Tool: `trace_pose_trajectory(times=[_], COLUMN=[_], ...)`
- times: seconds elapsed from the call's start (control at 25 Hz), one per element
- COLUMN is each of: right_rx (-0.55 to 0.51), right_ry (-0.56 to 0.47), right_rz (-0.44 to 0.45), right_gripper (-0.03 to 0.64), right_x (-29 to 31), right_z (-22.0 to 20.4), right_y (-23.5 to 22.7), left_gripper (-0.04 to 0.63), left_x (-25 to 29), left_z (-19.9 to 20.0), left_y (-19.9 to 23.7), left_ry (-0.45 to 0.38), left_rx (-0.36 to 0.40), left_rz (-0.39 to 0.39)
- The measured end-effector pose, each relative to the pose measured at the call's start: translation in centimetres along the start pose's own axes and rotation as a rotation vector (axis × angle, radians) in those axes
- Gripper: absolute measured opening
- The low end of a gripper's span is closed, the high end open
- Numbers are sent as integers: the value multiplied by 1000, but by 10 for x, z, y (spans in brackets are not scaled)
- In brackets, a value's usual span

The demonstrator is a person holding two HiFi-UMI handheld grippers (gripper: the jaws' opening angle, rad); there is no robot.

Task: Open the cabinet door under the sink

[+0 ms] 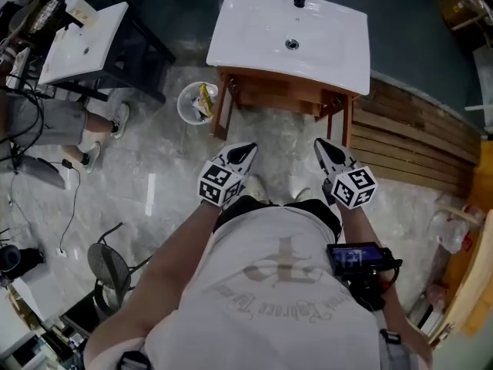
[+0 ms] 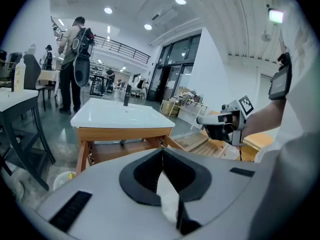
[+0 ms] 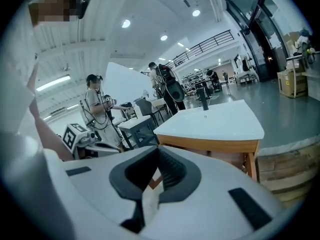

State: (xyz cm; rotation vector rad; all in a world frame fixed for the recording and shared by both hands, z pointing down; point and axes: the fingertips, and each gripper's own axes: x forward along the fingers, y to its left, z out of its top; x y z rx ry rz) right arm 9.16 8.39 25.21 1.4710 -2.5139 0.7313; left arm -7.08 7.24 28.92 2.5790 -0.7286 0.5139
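Note:
The white sink basin (image 1: 289,37) with a black tap sits on a wooden cabinet (image 1: 277,92) just ahead of me. Its front shows under the basin (image 2: 122,115) in the left gripper view, and in the right gripper view (image 3: 212,145); I cannot make out how the door stands. My left gripper (image 1: 248,149) and right gripper (image 1: 319,145) are held side by side in the air, short of the cabinet and apart from it. Both are shut with nothing between the jaws (image 2: 161,151) (image 3: 158,149). Each gripper shows in the other's view: the right gripper (image 2: 220,123), the left gripper (image 3: 82,136).
A white bin (image 1: 197,103) with rubbish stands at the cabinet's left foot. A second sink stand (image 1: 85,41) is at the far left, with a seated person's legs (image 1: 96,129) beside it. Wooden slats (image 1: 416,141) lie to the right. A chair (image 1: 108,264) is behind me on the left.

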Motion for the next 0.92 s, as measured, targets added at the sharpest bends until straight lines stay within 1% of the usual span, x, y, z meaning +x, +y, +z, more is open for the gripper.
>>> trace_pose_trajectory(times=[0.24, 0.48, 0.68, 0.92], right_rx=[-6, -14, -20, -19], right_ry=[-21, -11, -18, -28], right_rz=[-15, -38, -64, -95], right_gripper=[14, 14, 14, 14], right_x=[4, 9, 5, -4], right_z=[4, 6, 1, 4], right_y=[20, 10, 19, 18], left_gripper=[11, 11, 11, 11], left_x=[-19, -4, -6, -11], left_z=[19, 31, 28, 25], left_y=[13, 18, 12, 8], left_ry=[-25, -19, -20, -16], left_rx=[39, 59, 76, 71], left_rz=[-21, -46, -75, -87])
